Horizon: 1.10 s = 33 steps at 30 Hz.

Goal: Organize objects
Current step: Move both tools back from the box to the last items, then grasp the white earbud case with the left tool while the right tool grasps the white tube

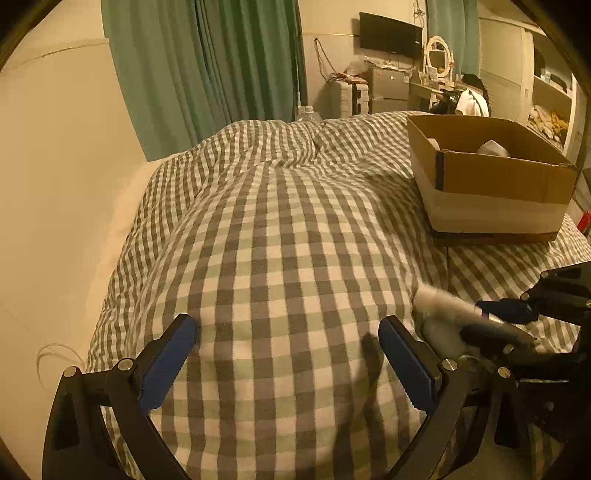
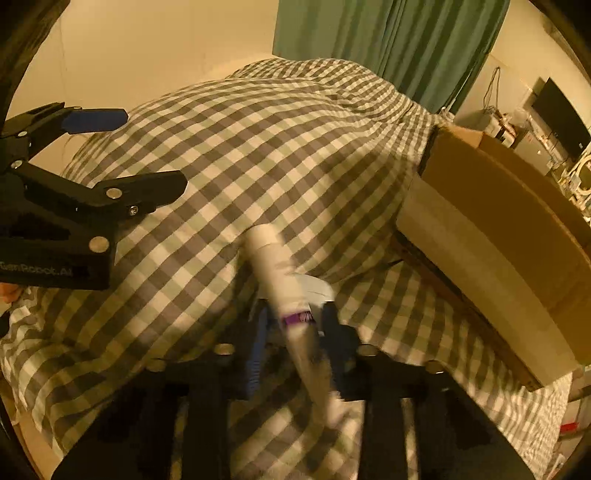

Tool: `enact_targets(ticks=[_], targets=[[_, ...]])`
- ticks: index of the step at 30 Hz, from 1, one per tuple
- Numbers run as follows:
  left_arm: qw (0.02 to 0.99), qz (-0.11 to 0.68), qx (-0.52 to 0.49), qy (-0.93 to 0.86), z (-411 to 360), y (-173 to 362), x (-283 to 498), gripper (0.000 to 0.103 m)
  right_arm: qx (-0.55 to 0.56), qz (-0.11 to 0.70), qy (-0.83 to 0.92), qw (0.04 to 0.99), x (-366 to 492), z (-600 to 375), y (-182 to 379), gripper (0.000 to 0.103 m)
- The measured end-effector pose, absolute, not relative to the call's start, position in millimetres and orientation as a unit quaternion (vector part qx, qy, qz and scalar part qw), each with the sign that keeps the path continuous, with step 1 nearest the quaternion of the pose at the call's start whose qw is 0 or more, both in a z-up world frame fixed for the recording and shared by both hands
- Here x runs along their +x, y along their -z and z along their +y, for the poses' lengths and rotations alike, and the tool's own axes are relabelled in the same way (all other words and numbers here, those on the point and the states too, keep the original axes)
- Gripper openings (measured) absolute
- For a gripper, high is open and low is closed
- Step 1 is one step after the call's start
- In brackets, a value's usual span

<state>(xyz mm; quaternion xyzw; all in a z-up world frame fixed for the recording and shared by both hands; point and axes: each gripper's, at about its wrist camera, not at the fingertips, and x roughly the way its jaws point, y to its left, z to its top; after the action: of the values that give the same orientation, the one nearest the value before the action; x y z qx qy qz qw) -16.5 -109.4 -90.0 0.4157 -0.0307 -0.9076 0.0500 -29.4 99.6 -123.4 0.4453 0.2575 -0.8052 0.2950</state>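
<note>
My right gripper (image 2: 295, 325) is shut on a white tube with a purple band (image 2: 280, 280), held just above the checked bedspread (image 2: 258, 147); the view is blurred. In the left wrist view the tube (image 1: 439, 314) and right gripper (image 1: 495, 317) show at the lower right. My left gripper (image 1: 288, 354) is open and empty over the bedspread (image 1: 277, 229); it also shows at the left of the right wrist view (image 2: 140, 151). An open cardboard box (image 1: 491, 177) sits on the bed at the right, with white items inside; its side wall (image 2: 491, 236) is to the right of the tube.
Green curtains (image 1: 207, 66) hang behind the bed. A beige wall (image 1: 55, 147) borders the bed's left side. Beyond the bed are a suitcase (image 1: 349, 98), a television (image 1: 389, 35), a dresser with a round mirror (image 1: 437, 55) and shelves (image 1: 550, 92).
</note>
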Motion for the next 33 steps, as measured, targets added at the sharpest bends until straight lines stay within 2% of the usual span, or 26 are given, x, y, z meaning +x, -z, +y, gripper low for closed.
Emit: enact_targets(ticks=[9,14,25,26,28,29,30,31,33], targets=[[-0.005,-0.047,0.419,0.907,-61.6,87.7,-20.8,0.102,0.414,0.233,0.840,0.263,-26.4,138.6,82.4,0.016],[-0.051,-0.075,0.439,0.894,-20.3,105.0,-29.9,0.102,0.402,0.211,0.861,0.227,-27.7,181.9,59.0,0.016],[-0.089,-0.115,0.469,0.871,19.3,140.8,-44.5,0.101,0.421,0.131,0.875,0.200,-40.0,241.4,74.3,0.016],[-0.093,-0.113,0.471,0.870,20.0,142.7,-46.5,0.099,0.421,0.129,0.875,0.200,-40.0,242.2,74.8,0.016],[-0.116,-0.104,0.478,0.865,22.7,145.4,-48.5,0.087,0.420,0.127,0.875,0.202,-38.3,243.1,75.9,0.016],[-0.128,-0.097,0.481,0.862,24.2,146.0,-48.6,0.072,0.420,0.126,0.876,0.202,-34.8,243.7,74.5,0.016],[-0.139,-0.090,0.484,0.859,22.1,147.0,-49.2,0.062,0.419,0.126,0.876,0.202,-34.1,243.2,74.1,0.016],[-0.154,-0.084,0.489,0.855,22.4,147.6,-48.8,0.058,0.419,0.127,0.876,0.201,-34.2,243.0,73.6,0.016],[-0.152,-0.082,0.488,0.856,22.0,148.0,-46.5,0.058,0.418,0.127,0.877,0.201,-33.6,242.6,72.5,0.016]])
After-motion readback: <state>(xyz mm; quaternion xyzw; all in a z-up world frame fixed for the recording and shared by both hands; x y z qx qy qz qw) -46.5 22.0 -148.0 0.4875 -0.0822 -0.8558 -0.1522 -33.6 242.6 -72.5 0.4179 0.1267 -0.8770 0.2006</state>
